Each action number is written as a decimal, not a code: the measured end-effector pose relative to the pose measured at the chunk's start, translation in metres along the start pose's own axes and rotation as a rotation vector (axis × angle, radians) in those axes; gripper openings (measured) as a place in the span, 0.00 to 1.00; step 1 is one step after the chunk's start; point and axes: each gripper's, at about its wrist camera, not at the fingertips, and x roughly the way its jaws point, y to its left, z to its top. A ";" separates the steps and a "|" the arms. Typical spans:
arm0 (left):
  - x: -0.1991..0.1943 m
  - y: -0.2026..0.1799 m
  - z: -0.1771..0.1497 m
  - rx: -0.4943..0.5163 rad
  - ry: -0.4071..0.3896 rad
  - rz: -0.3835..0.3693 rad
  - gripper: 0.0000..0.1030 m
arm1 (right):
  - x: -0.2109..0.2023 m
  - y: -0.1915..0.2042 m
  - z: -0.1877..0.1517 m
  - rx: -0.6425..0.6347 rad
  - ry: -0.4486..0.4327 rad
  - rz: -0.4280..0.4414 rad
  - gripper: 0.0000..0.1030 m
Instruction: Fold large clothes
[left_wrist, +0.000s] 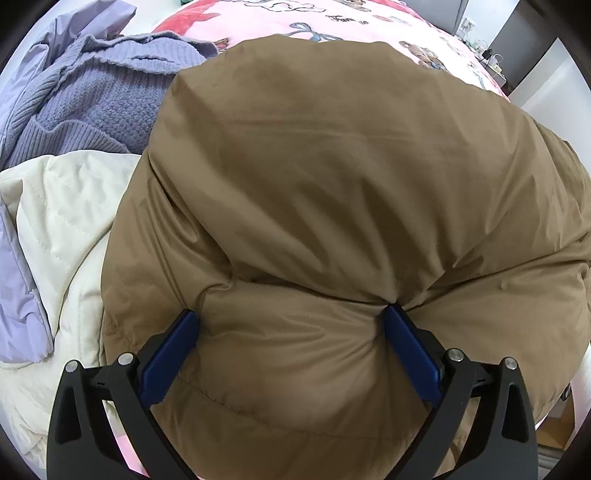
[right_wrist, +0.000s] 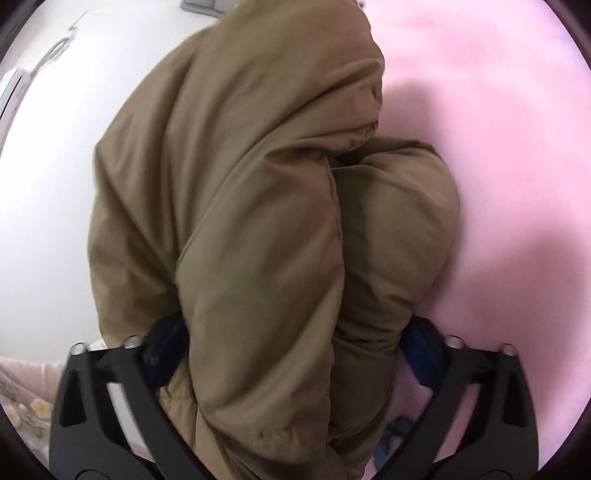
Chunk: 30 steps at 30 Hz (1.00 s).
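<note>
A big tan padded jacket (left_wrist: 351, 177) lies bunched on the pink printed blanket (left_wrist: 369, 22) of a bed. My left gripper (left_wrist: 291, 317) has its blue fingers (left_wrist: 173, 354) pressed into a thick padded fold near the jacket's near edge, shut on it. In the right wrist view the same jacket (right_wrist: 258, 229) hangs in folds, its hood or collar end up top. My right gripper (right_wrist: 291, 332) clamps a thick bunch of it between its blue pads (right_wrist: 421, 354), above the pink blanket (right_wrist: 498, 129).
A lavender knitted sweater (left_wrist: 110, 96) and a pale lilac jacket (left_wrist: 18, 288) lie at the left. A cream quilted jacket (left_wrist: 62, 236) lies beside the tan one. Furniture stands beyond the bed at the far right (left_wrist: 517, 44). A white wall (right_wrist: 44, 184) shows in the right wrist view.
</note>
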 end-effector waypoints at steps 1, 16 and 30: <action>0.000 0.000 0.000 -0.004 -0.002 -0.002 0.96 | -0.004 0.000 -0.003 0.024 -0.011 0.007 0.54; -0.010 -0.016 -0.011 0.040 -0.025 -0.084 0.95 | -0.059 0.048 -0.039 0.017 -0.091 -0.124 0.13; -0.050 0.037 -0.005 0.106 -0.091 -0.205 0.95 | -0.027 0.073 -0.015 -0.017 -0.065 -0.352 0.61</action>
